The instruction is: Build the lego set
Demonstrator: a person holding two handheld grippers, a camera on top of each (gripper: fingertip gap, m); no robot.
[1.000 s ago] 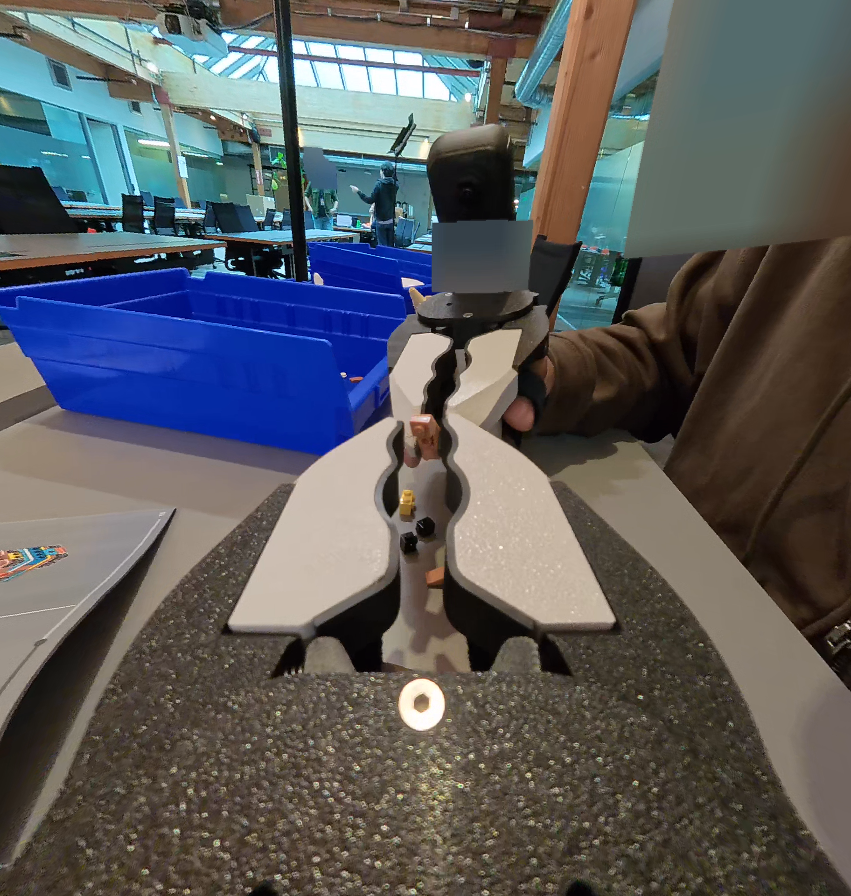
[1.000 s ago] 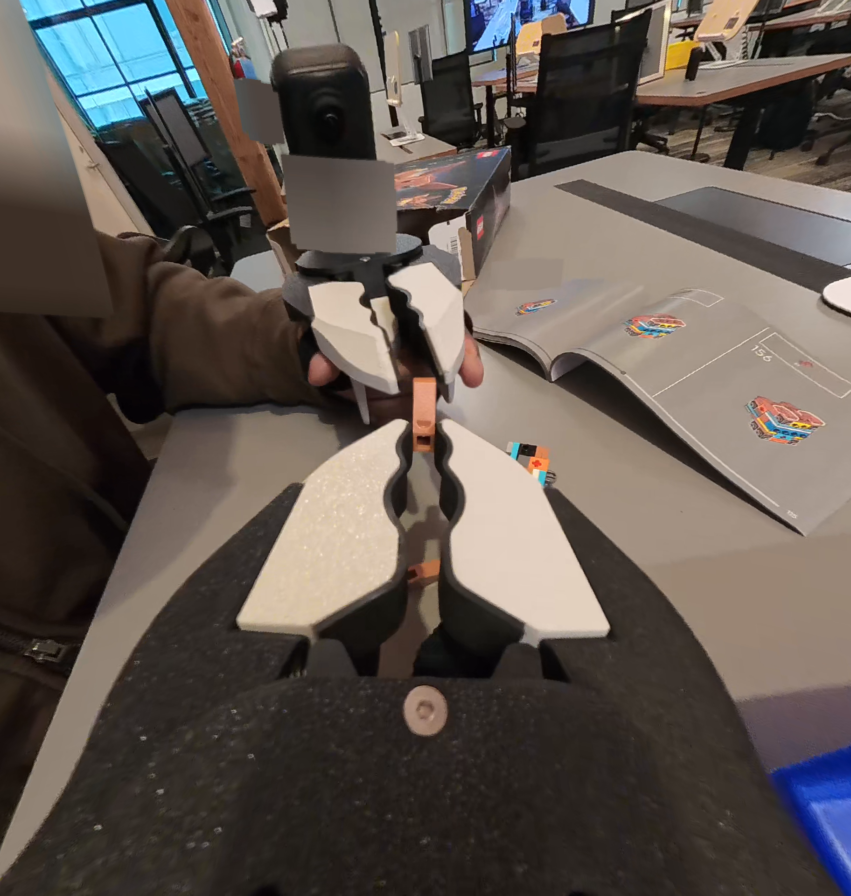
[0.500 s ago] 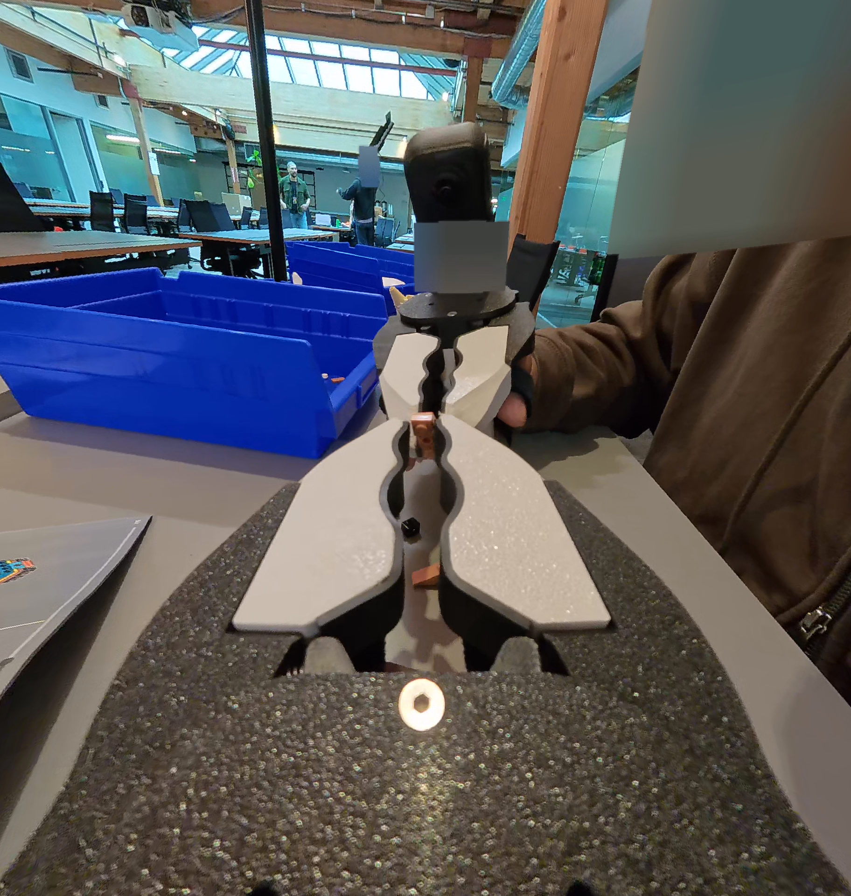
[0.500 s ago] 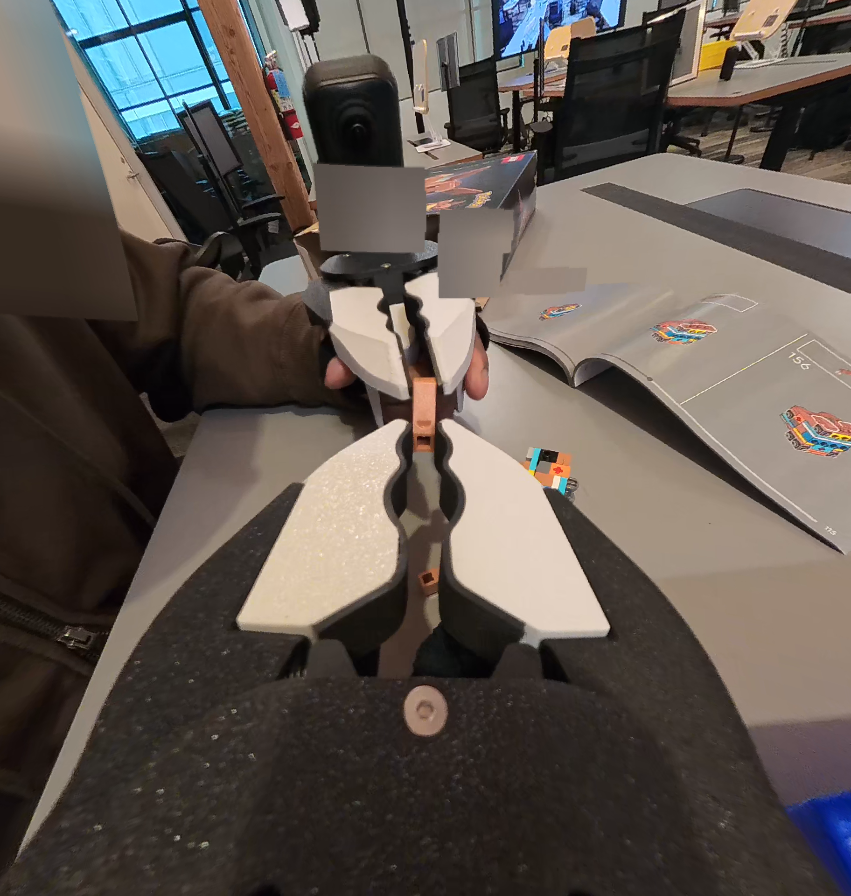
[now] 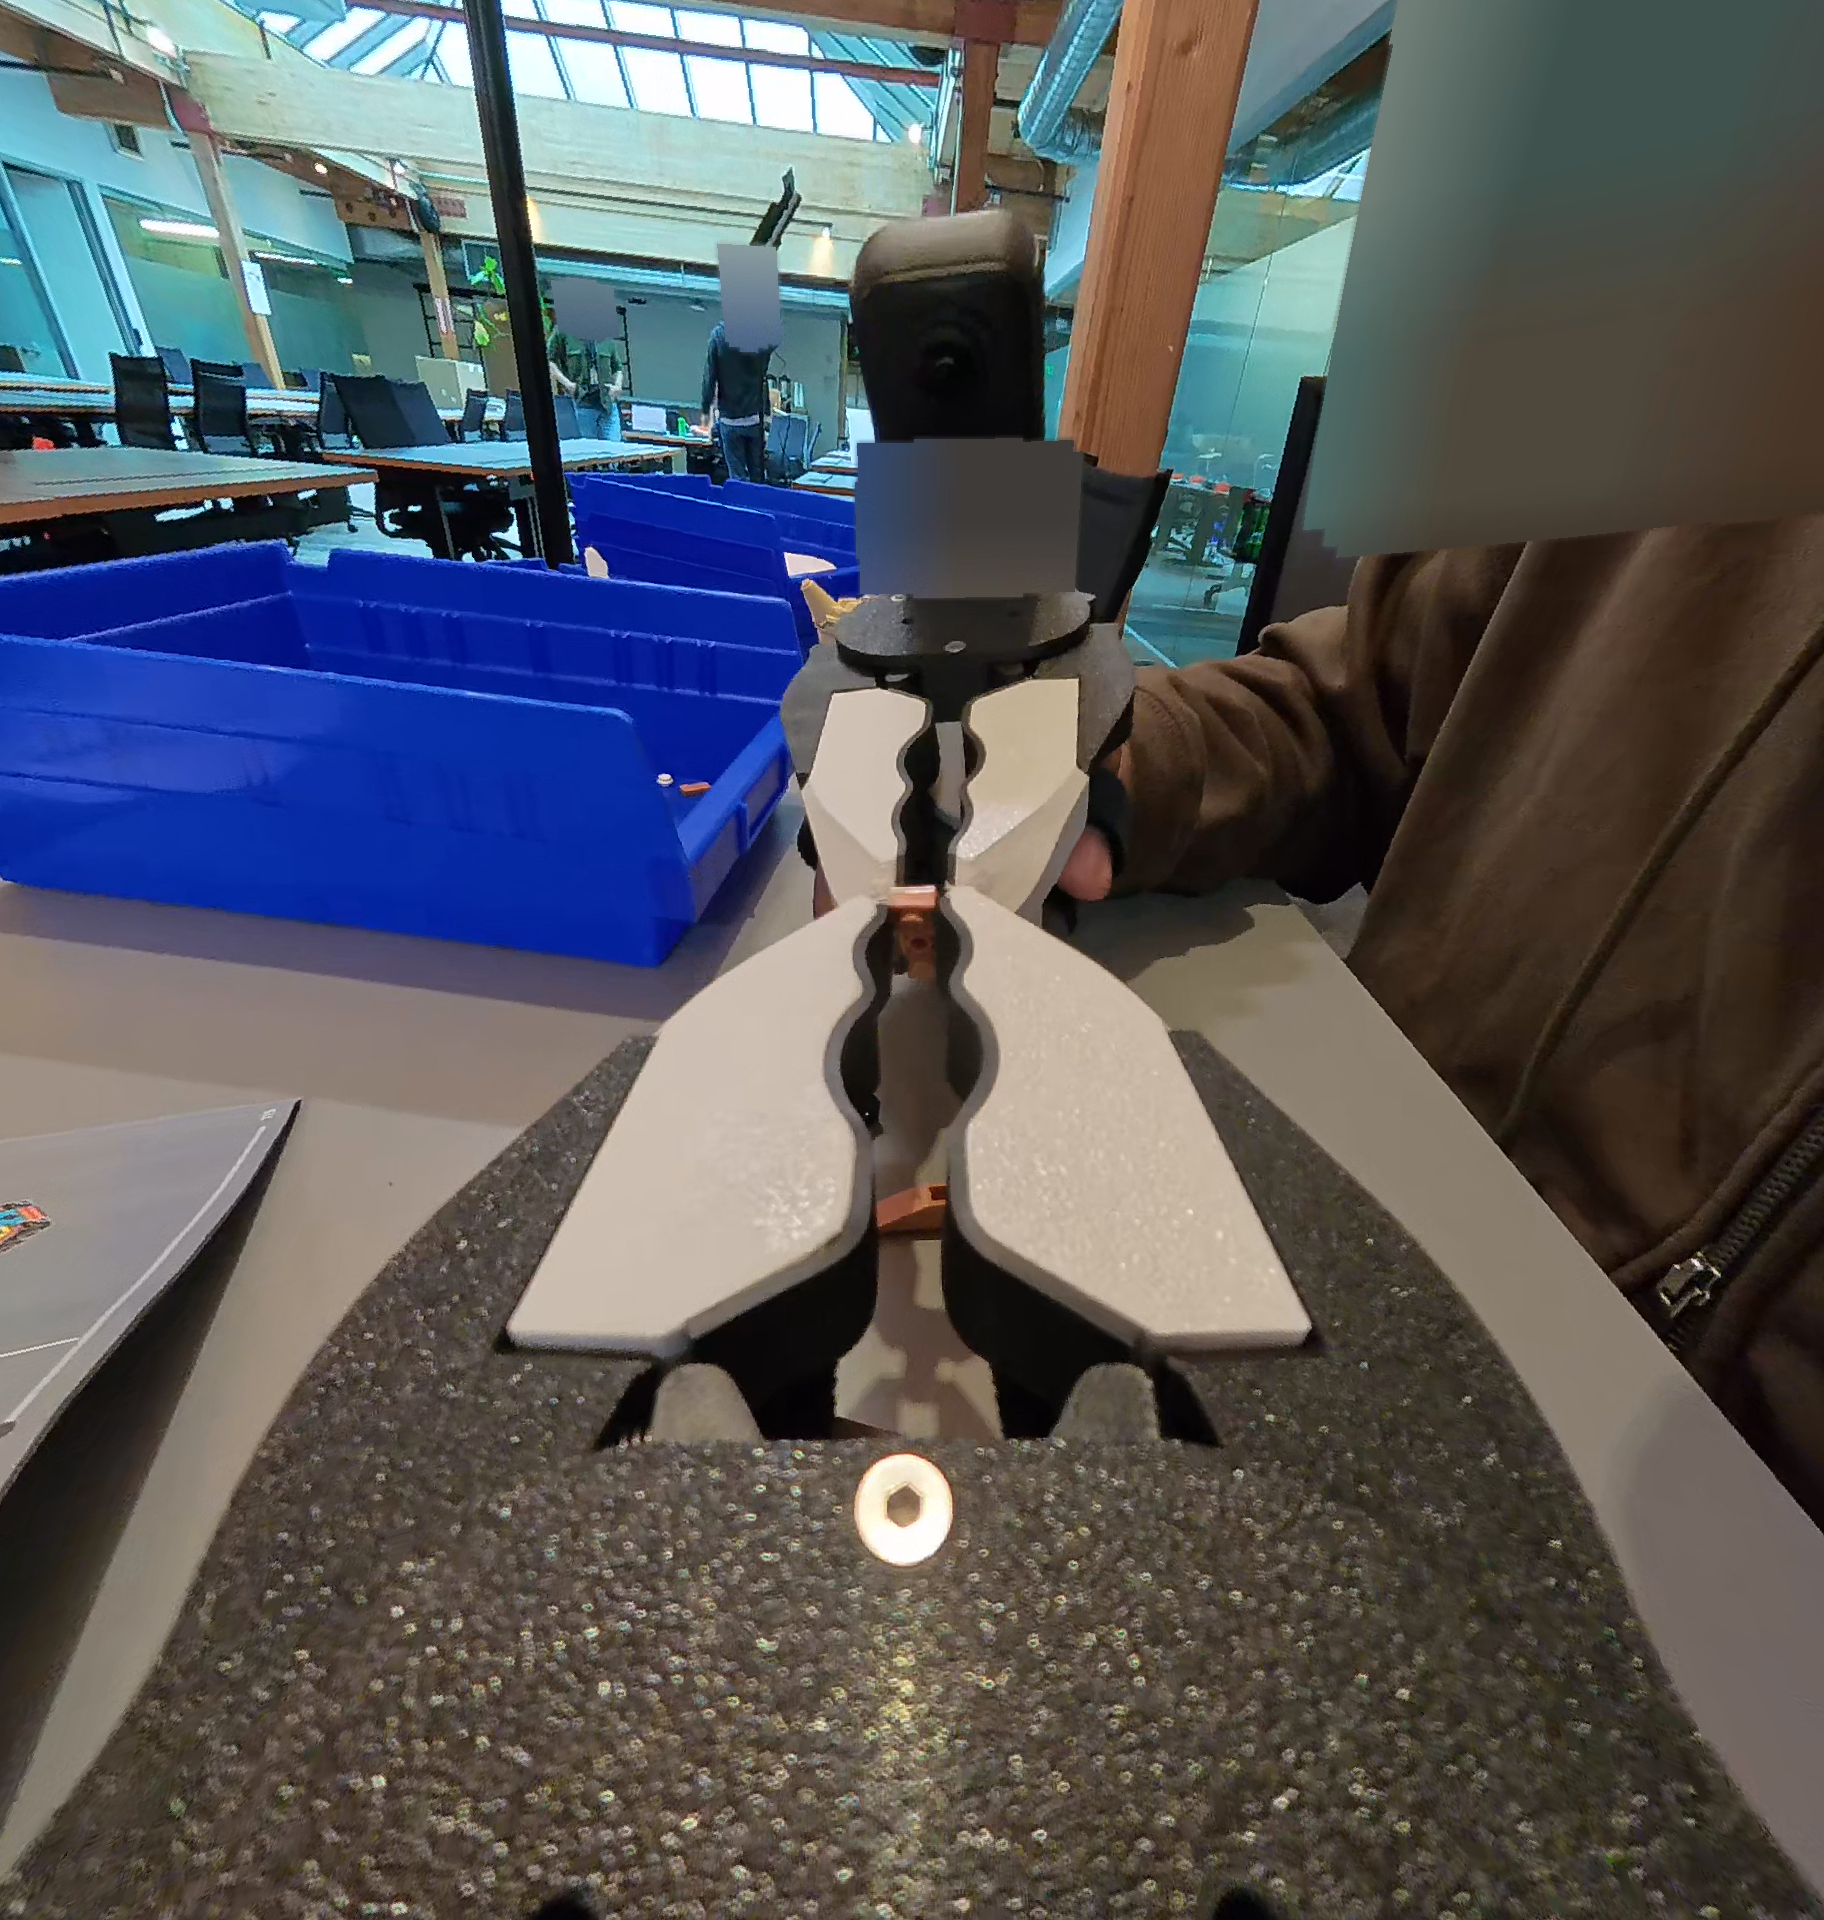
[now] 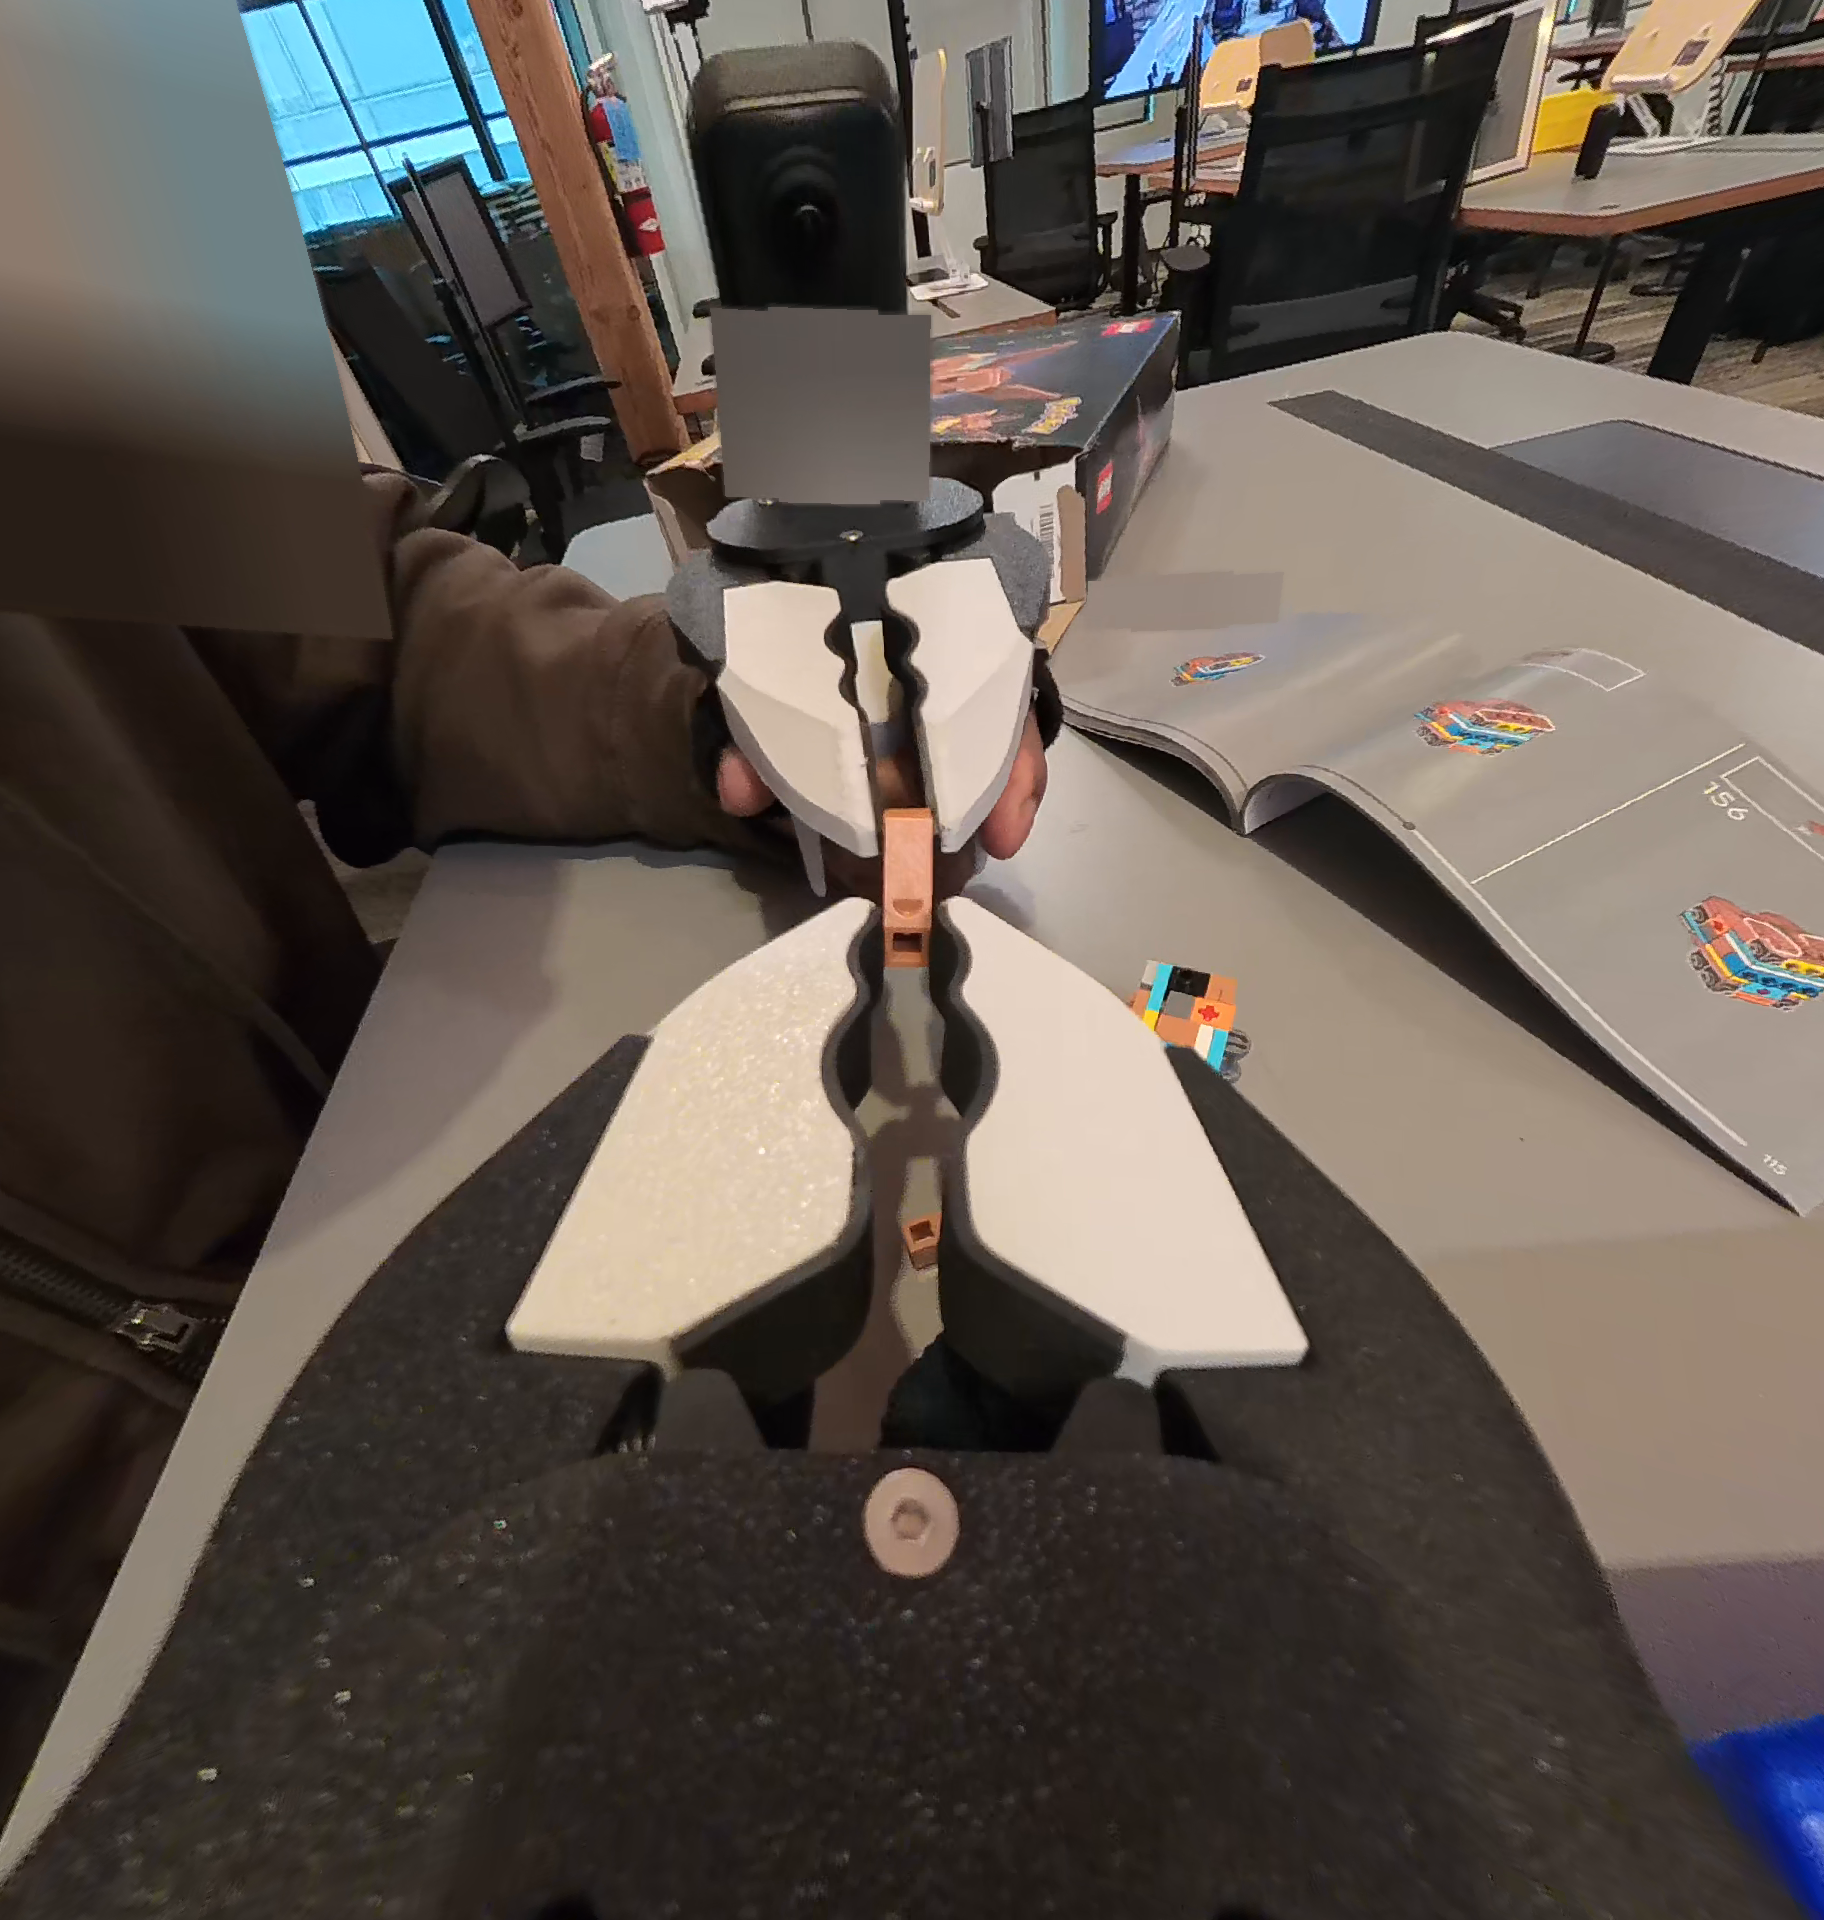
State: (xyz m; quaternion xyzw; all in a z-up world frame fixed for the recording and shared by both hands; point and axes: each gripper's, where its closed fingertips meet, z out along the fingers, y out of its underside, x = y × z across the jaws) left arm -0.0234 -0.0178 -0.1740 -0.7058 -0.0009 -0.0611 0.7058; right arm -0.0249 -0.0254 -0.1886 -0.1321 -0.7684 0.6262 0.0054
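I am in a large open-plan office. Rows of desks and black office chairs stand behind my grey table. Timber beams and skylights run overhead.

The brick was reddish-brown between pale grey fingers. Right of it lay a small assembly of orange, black, grey and light blue. Beyond the brick, the bin was solid blue.

Left tool and right tool meet tip-to-tip, both clamped.

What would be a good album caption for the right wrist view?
Two grippers meet tip to tip over a grey table, both pinching one brown brick, beside an open booklet.
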